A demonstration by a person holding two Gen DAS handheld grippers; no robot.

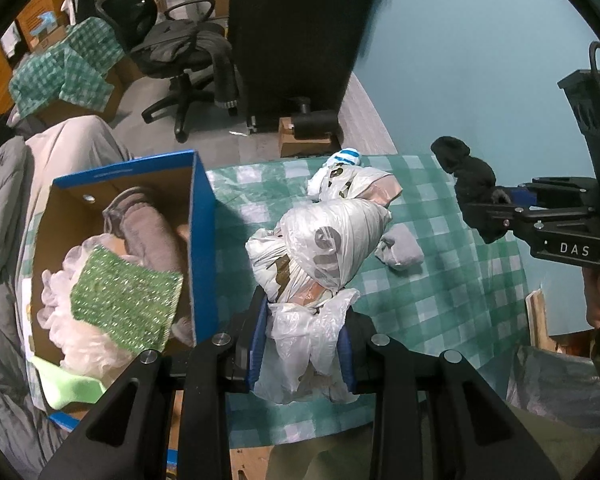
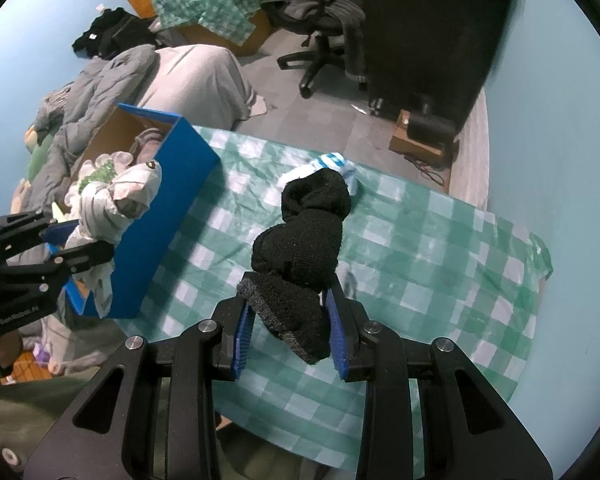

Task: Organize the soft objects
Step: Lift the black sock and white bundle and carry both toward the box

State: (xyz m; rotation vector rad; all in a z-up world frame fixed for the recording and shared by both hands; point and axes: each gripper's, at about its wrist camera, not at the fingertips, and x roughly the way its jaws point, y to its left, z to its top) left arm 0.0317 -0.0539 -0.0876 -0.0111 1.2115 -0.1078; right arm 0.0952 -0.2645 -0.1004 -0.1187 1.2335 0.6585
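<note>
My left gripper (image 1: 304, 344) is shut on a knotted white plastic bag bundle (image 1: 324, 240) and holds it above the green checked cloth (image 1: 440, 280), just right of the blue cardboard box (image 1: 202, 216). The box holds a green sparkly cloth (image 1: 124, 300), a grey rolled sock (image 1: 148, 232) and clear plastic. My right gripper (image 2: 290, 332) is shut on a black sock (image 2: 304, 236) and holds it above the cloth (image 2: 440, 248). A white and blue striped sock (image 2: 336, 162) lies at the cloth's far edge. A small grey sock (image 1: 402, 246) lies on the cloth. The left gripper (image 2: 66, 246) with its bag shows beside the box (image 2: 168, 208).
Grey bedding (image 2: 100, 92) lies left of the box. A black office chair (image 1: 180, 52) with clothes and a dark cabinet (image 1: 296, 28) stand on the floor beyond. A cardboard box (image 2: 414, 142) sits by the teal wall.
</note>
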